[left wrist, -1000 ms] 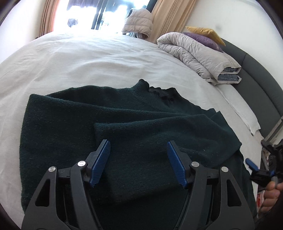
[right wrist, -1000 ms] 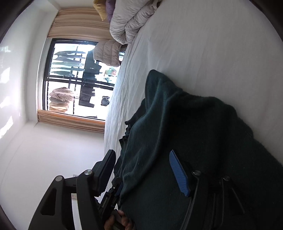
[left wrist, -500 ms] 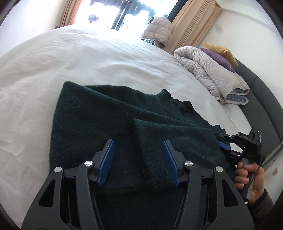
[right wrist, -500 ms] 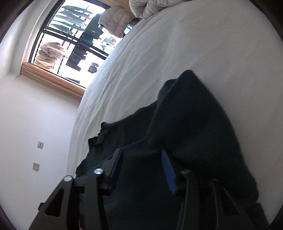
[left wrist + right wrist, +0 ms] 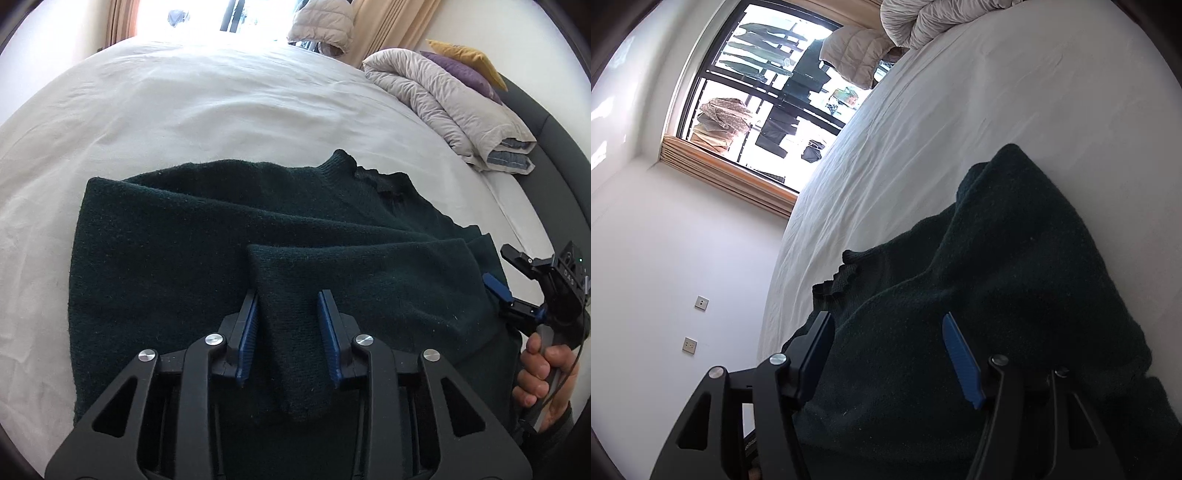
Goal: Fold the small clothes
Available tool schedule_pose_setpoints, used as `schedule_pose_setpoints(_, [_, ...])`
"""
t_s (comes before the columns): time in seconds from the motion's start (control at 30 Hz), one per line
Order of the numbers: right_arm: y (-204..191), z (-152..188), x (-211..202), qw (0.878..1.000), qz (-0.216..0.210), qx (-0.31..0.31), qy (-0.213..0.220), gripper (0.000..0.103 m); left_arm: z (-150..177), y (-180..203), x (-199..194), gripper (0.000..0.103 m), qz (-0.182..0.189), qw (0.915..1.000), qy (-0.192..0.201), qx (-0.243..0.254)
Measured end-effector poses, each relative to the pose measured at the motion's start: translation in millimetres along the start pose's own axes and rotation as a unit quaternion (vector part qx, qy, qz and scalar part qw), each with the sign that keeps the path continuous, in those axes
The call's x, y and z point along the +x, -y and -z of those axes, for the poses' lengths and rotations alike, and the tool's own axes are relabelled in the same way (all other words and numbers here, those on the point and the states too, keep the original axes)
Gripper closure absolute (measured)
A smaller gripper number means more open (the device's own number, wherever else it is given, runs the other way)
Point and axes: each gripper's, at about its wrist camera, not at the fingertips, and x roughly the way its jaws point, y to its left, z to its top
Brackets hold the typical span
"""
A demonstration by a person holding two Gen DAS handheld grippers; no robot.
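Bed (image 5: 221, 110): covered in a white sheet, wrinkled, carrying everything below.
Duvet (image 5: 443, 96): pale, rolled up at the far right corner by the headboard, purple and yellow pillows behind it.
Sweater (image 5: 166, 258): dark green knit, spread flat along the near edge of the bed, collar (image 5: 369, 173) pointing toward the far side, one sleeve (image 5: 295, 332) folded back across the body.
Left gripper (image 5: 288, 328): over the near edge, tilted down at the folded sleeve; jaws narrowed to a small gap and just been closing, the sleeve's end between the blue pads; left pad at the fabric's edge, firm pressing not certain.
Right gripper (image 5: 890, 354): at the sweater's right edge, rolled on its side; jaws wide apart and just been opening, fabric lying between the pads but not clamped.
Hand (image 5: 539, 373): wrapped round the right gripper's handle, seen at the right rim of the left wrist view.
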Motion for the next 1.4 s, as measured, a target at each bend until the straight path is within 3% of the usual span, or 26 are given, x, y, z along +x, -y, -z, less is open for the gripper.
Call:
schedule_pose_setpoints(0.07, [0.0, -1.9, -2.5, 1.000, 0.001, -0.001, 0.003, 0.038, -3.4, -2.2, -0.1, 0.094, 0.010, 0.9999, -0.003, -0.009])
schedule_pose_setpoints(0.13, [-2.1, -2.9, -3.8, 1.000, -0.001, -0.004, 0.006, 0.038, -3.7, -2.6, -2.0, 0.097, 0.012, 0.9999, 0.004, -0.008])
schedule_pose_setpoints(0.33, [-20.0, -6.9, -2.6, 0.999, 0.000, -0.042, 0.011, 0.038, -8.4, -4.2, -35.1, 0.097, 0.006, 0.9965, 0.082, -0.019])
schedule_pose_setpoints(0.4, [-21.9, -8.2, 4.3, 0.999, 0.006, -0.053, 0.009, 0.038, -11.8, -6.3, -31.4, 0.097, -0.004, 0.9969, 0.077, -0.016])
schedule_pose_setpoints(0.47, [-14.3, -8.5, 20.0, 0.997, 0.028, -0.066, -0.009, 0.037, -7.6, -12.6, -11.5, 0.097, -0.017, 0.9988, 0.044, -0.013])
schedule_pose_setpoints(0.5, [-5.3, -8.2, 26.6, 0.997, 0.042, -0.059, -0.019, 0.038, -1.3, -17.6, -2.7, 0.096, -0.011, 0.9993, 0.029, -0.020])
schedule_pose_setpoints(0.53, [0.6, -7.7, 26.6, 0.997, 0.045, -0.054, -0.013, 0.050, 2.9, -19.7, -3.3, 0.093, -0.010, 0.9990, 0.039, -0.020])
schedule_pose_setpoints(0.67, [22.7, -16.5, 9.7, 1.000, 0.009, -0.011, 0.007, 0.063, 1.0, -22.8, -10.3, 0.091, -0.004, 0.9988, 0.038, -0.031])
schedule_pose_setpoints(0.7, [31.2, -20.2, 4.7, 1.000, 0.004, 0.005, 0.014, 0.067, 2.0, -22.6, -14.1, 0.089, -0.012, 0.9985, 0.042, -0.032])
schedule_pose_setpoints(0.77, [49.2, -27.2, -8.1, 0.998, -0.014, 0.043, 0.033, 0.082, 6.9, -14.1, -29.0, 0.083, -0.067, 0.9953, 0.070, -0.011])
schedule_pose_setpoints(0.8, [57.0, -29.2, -16.8, 0.997, -0.009, 0.059, 0.048, 0.082, 11.7, -5.5, -36.1, 0.081, -0.090, 0.9923, 0.084, 0.009])
schedule_pose_setpoints(0.83, [63.4, -29.8, -28.1, 0.995, 0.012, 0.074, 0.067, 0.072, 18.2, 6.7, -41.1, 0.078, -0.115, 0.9883, 0.094, 0.036])
schedule_pose_setpoints(0.9, [64.9, -25.1, -47.5, 0.992, -0.008, 0.089, 0.090, 0.064, 31.0, 29.8, -43.1, 0.066, -0.145, 0.9806, 0.099, 0.087])
schedule_pose_setpoints(0.93, [58.6, -19.7, -53.4, 0.992, -0.028, 0.082, 0.091, 0.054, 38.3, 40.7, -41.6, 0.045, -0.153, 0.9772, 0.100, 0.108])
schedule_pose_setpoints(0.97, [48.9, -13.3, -56.0, 0.993, -0.046, 0.064, 0.085, 0.046, 44.6, 49.2, -41.0, 0.039, -0.160, 0.9738, 0.104, 0.123])
schedule_pose_setpoints(1.07, [21.8, 7.8, -47.7, 0.997, -0.059, 0.002, 0.041, 0.038, 57.7, 68.0, -36.2, 0.037, -0.180, 0.9650, 0.102, 0.162])
schedule_pose_setpoints(1.13, [19.1, 16.4, -30.9, 1.000, -0.026, -0.016, 0.004, 0.037, 58.5, 66.4, -26.6, 0.034, -0.188, 0.9659, 0.071, 0.164])
schedule_pose_setpoints(1.2, [27.2, 17.6, -23.7, 1.000, 0.010, -0.021, -0.005, 0.053, 61.8, 59.7, -32.4, 0.034, -0.176, 0.9703, 0.068, 0.151])
schedule_pose_setpoints(1.27, [43.7, 13.4, -32.4, 1.000, 0.012, 0.013, -0.004, 0.081, 67.3, 56.0, -42.3, 0.033, -0.190, 0.9671, 0.069, 0.154])
schedule_pose_setpoints(1.33, [53.4, 13.4, -53.6, 0.999, 0.032, 0.039, 0.020, 0.084, 79.3, 54.4, -55.0, 0.033, -0.201, 0.9634, 0.073, 0.161])
schedule_pose_setpoints(1.4, [44.5, 20.3, -84.4, 0.995, 0.078, 0.019, 0.059, 0.070, 93.9, 47.9, -72.1, 0.033, -0.197, 0.9642, 0.079, 0.159])
